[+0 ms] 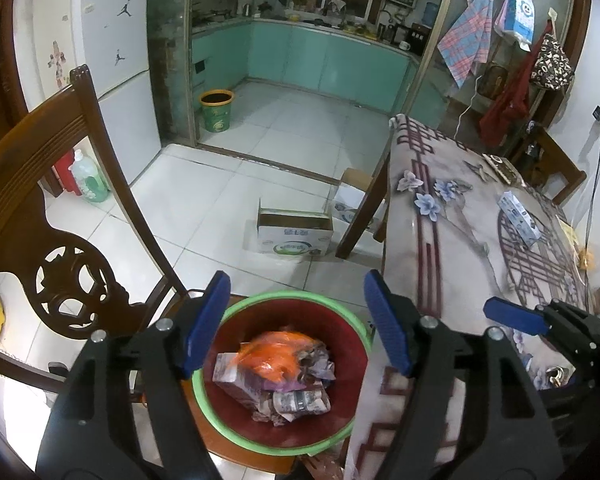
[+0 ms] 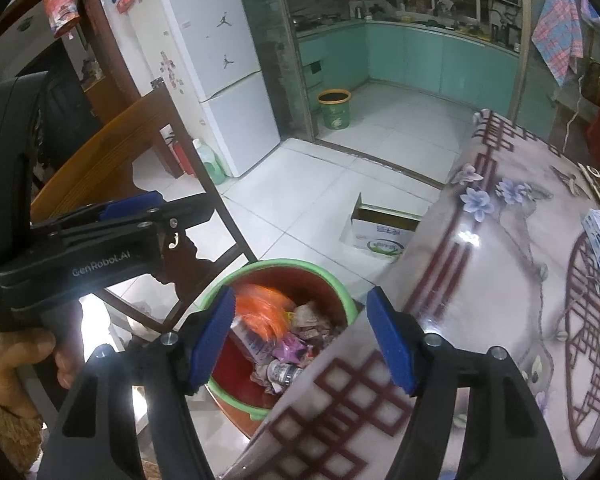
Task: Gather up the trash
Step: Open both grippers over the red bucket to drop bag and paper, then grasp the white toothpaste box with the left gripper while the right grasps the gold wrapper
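Your left gripper (image 1: 296,320) sits nearest the lens, its blue pads spread wide with nothing between them, hanging over the green-rimmed red trash bin (image 1: 352,344). Your right gripper (image 2: 304,336) is just as wide apart and also empty, poised above the bin's table-side rim. Inside the bin lie an orange plastic bag (image 1: 278,354), crumpled wrappers (image 1: 300,402) and paper. The bin stands on a wooden chair (image 1: 40,200), just beside the table with the floral cloth (image 1: 460,240). A small carton (image 1: 518,220) lies on that table, well apart from both grippers.
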`<state>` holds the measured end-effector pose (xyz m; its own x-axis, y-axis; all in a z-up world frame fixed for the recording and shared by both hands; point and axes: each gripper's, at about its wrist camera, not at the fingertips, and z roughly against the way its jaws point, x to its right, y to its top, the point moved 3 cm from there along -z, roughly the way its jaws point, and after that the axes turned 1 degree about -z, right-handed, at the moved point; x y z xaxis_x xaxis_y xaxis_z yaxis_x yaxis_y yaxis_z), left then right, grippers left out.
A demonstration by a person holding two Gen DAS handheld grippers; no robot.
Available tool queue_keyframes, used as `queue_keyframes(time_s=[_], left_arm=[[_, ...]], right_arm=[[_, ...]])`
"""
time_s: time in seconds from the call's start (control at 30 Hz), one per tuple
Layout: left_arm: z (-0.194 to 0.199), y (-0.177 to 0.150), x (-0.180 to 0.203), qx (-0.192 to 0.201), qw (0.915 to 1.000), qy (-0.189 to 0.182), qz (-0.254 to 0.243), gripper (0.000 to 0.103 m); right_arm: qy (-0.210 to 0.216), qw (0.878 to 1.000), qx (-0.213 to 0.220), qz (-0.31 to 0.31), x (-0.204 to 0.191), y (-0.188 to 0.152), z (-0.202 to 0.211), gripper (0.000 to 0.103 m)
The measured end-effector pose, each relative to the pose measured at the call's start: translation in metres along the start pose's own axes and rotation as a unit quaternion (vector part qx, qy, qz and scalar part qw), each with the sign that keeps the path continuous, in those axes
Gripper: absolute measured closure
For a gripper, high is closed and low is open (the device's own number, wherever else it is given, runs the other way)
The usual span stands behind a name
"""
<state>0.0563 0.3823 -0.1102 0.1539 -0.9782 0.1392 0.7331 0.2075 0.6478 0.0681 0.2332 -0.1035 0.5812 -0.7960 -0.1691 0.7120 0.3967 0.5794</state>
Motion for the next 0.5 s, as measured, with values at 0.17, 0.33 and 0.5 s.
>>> queue_keyframes(time_s=[0.17, 0.33, 0.5], left_arm=[[0.002, -0.001, 0.017, 0.000, 0.9999, -0.012, -0.011, 0.036], [-0.002, -0.006, 0.044, -0.008, 0.9989, -0.032, -0.033, 0.036], [-0.014, -0.013, 0.084, -0.025, 0.9955, -0.061, -0.069, 0.036]], right_arm=[[-0.011, 1.000, 0.004, -0.019, 0.013, -0.007, 0.012, 0.037], [-0.036, 0.998, 0.008, -0.048, 0.034, -0.024, 0.029, 0.034], [-0.091, 0.991, 0.007, -0.098, 0.078, -0.057, 0.052, 0.030]])
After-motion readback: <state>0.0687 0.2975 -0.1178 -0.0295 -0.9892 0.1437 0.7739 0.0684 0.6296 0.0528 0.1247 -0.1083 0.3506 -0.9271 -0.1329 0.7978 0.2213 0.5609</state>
